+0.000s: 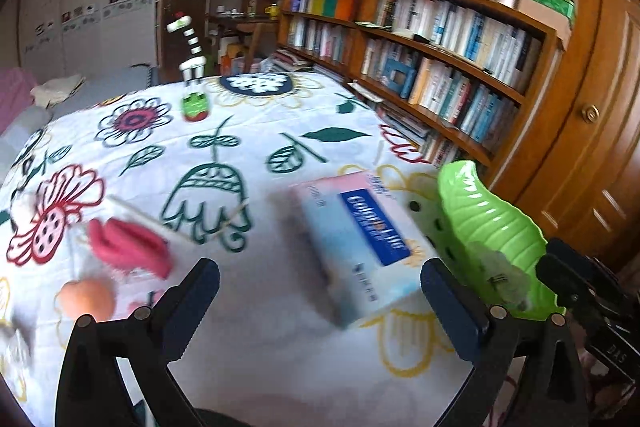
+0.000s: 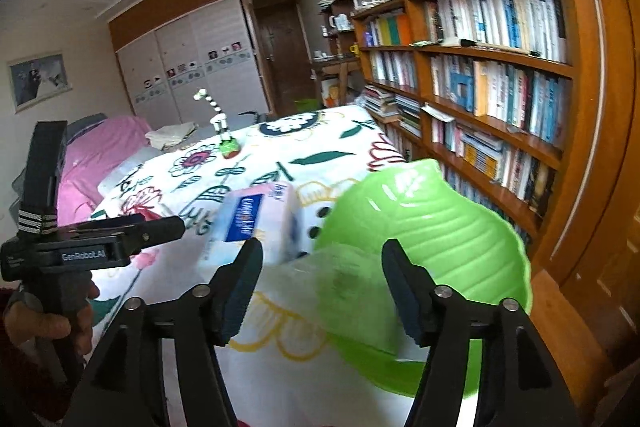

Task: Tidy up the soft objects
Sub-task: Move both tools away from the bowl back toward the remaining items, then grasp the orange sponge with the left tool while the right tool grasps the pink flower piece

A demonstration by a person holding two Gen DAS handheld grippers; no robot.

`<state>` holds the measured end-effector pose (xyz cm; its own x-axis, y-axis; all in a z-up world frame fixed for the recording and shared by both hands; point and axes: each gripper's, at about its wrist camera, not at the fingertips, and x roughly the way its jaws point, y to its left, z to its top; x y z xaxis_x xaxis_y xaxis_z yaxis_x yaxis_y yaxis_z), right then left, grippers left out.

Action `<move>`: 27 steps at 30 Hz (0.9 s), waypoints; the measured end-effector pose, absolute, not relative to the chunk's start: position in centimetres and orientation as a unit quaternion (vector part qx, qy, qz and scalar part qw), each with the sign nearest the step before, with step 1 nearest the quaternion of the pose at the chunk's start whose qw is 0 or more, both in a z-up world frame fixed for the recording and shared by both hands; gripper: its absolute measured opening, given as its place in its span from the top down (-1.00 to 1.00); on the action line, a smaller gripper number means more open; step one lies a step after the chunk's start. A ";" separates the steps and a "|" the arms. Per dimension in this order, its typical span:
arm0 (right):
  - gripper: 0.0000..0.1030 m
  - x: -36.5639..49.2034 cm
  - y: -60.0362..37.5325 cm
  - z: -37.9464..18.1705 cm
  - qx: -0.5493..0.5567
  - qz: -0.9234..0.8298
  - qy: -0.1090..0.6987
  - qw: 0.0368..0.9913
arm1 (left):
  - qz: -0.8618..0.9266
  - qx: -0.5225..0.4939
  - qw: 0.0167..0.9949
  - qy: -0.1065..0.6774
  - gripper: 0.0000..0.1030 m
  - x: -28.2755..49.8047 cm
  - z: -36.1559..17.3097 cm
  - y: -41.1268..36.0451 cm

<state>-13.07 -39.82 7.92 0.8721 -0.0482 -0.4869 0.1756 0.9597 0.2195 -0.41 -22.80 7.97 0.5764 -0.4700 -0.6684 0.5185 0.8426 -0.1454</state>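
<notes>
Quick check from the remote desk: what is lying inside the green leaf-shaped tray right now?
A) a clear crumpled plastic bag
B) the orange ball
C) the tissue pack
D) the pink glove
A: a clear crumpled plastic bag lies in the green leaf-shaped tray, while the tissue pack sits beside it on the floral sheet.

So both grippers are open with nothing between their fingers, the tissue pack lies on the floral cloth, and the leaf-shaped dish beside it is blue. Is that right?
Not quite: the leaf-shaped dish is bright green, not blue, as the right wrist view shows clearly. The rest stands: the left gripper and right gripper are open and hold nothing, and the tissue pack lies on the floral cloth beside the dish.
</notes>
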 end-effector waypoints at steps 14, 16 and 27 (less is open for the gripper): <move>-0.30 -10.0 -33.3 7.8 0.107 0.018 0.263 0.959 | -0.205 0.003 0.903 0.378 -0.99 0.9 6.8 -15.8; -0.30 -9.8 -32.6 7.7 0.103 0.024 0.266 0.958 | -0.194 -0.003 0.905 0.379 -0.99 1.1 6.6 -14.5; -0.30 -7.7 -27.6 6.7 0.074 0.073 0.299 0.948 | -0.139 -0.023 0.909 0.393 -0.99 2.9 4.9 -8.6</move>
